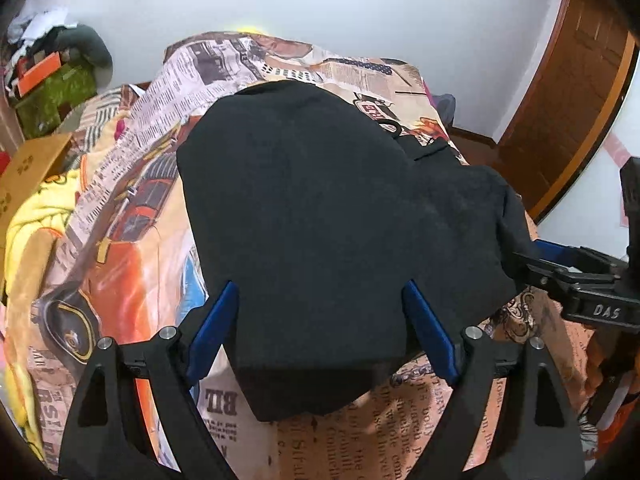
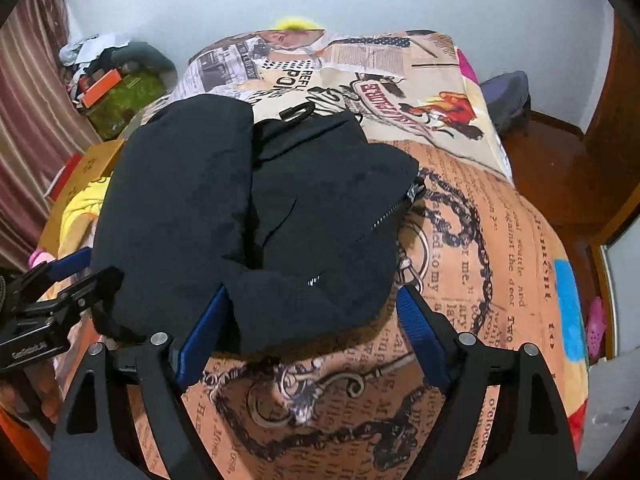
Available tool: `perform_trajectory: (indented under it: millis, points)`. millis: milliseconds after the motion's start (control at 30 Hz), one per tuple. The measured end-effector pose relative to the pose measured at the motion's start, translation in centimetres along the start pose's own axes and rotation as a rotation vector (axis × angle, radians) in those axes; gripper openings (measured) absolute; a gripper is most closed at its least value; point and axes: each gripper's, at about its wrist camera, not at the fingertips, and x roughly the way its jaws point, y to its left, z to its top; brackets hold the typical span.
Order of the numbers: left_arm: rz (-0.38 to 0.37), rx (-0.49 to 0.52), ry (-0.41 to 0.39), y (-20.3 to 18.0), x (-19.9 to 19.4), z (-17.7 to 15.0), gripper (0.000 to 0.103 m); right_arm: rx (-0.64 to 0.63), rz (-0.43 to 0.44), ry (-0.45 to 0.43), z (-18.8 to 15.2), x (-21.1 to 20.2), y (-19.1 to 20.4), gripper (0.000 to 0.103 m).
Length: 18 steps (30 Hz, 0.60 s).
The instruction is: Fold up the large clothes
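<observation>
A black jacket (image 1: 320, 220) lies folded in a thick bundle on the printed bedspread (image 1: 132, 208). In the right wrist view the jacket (image 2: 280, 208) shows a zipper and a collar fold. My left gripper (image 1: 320, 304) is open, its blue fingers (image 1: 218, 320) straddling the near end of the bundle. My right gripper (image 2: 312, 312) is open too, its fingers (image 2: 204, 332) either side of the jacket's near right corner. Each gripper shows in the other's view, the right one (image 1: 532, 256) at the jacket's right edge, the left one (image 2: 84, 268) at its left edge.
A yellow garment (image 1: 28, 232) and a cardboard box (image 1: 28, 164) lie at the bed's left. Clutter and a green item (image 1: 52, 100) sit in the far left corner. A wooden door (image 1: 576, 92) stands right, a dark chair (image 2: 504, 96) beyond the bed.
</observation>
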Motion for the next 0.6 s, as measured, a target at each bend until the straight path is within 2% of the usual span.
perform_trajectory:
  millis: [133, 300, 500, 600]
  points:
    - [0.021, 0.023, -0.003, -0.1, -0.9, 0.5, 0.084, -0.001, 0.018, 0.005, 0.4, -1.1, -0.3, 0.081]
    - [0.066, 0.036, -0.059, 0.8, -2.8, 1.5, 0.084, -0.035, -0.005, -0.061, 1.3, -2.9, -0.7, 0.082]
    - [0.046, -0.09, -0.05, 4.6, -2.8, 3.2, 0.084, 0.027, -0.026, -0.138, 2.9, -3.9, -2.6, 0.083]
    - [0.046, -0.141, -0.014, 6.3, -1.6, 3.5, 0.084, 0.064, -0.001, -0.122, 3.6, -3.0, -3.8, 0.084]
